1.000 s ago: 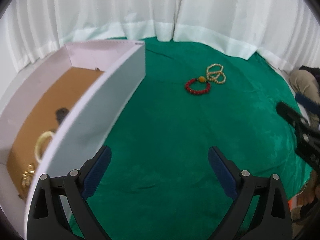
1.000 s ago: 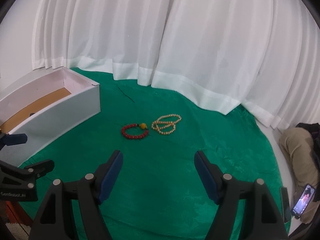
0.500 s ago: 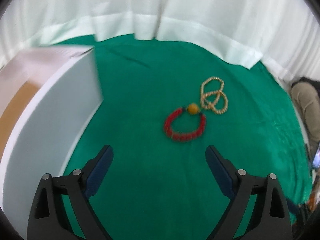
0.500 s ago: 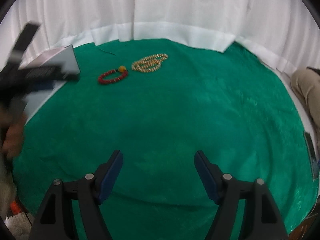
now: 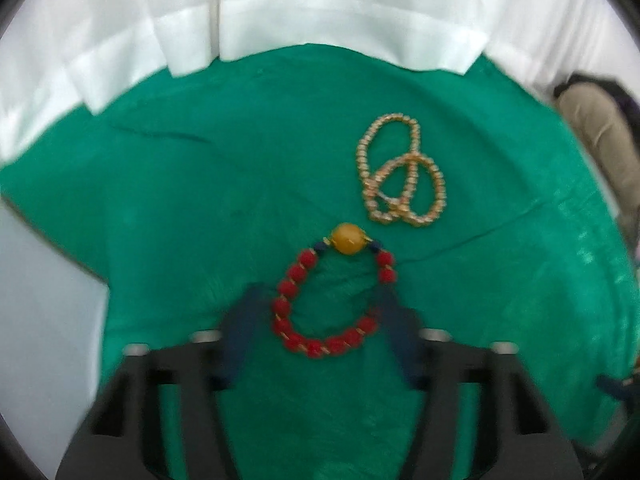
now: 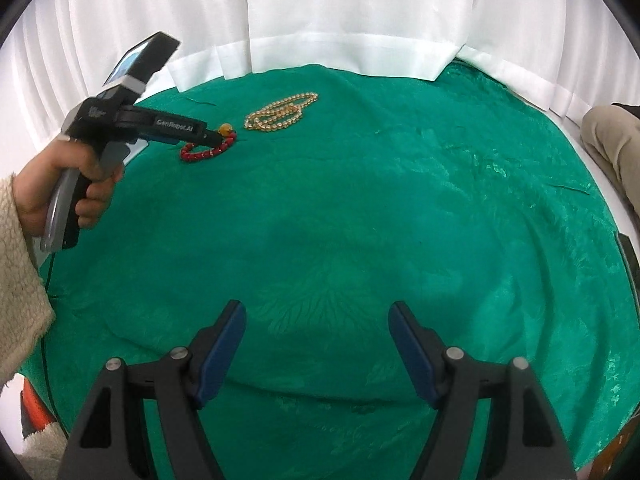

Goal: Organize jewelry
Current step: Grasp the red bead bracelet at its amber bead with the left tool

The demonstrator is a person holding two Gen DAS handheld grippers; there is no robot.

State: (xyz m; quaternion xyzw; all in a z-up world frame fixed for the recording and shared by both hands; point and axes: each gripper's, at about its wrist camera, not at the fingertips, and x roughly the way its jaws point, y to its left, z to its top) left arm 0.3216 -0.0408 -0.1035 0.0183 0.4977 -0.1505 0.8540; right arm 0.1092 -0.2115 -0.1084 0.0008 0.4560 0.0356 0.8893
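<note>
White curtains ring the green-clothed worktop (image 5: 168,208). My left gripper (image 5: 320,304), jaws just closing, straddles the red bead bracelet (image 5: 332,304); pads seem not yet pressing. I should squeeze gently, low, centred. My right gripper (image 6: 316,340) hangs spread, empty.

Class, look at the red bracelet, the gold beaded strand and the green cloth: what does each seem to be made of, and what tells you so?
Red bracelet: round matte red beads, perhaps coral or glass, with one glossy amber-yellow bead.
Gold strand: small shiny beads, metal or coated plastic; too small to tell.
Green cloth: woven fabric with a soft sheen, a leaf pattern and creases.
</note>
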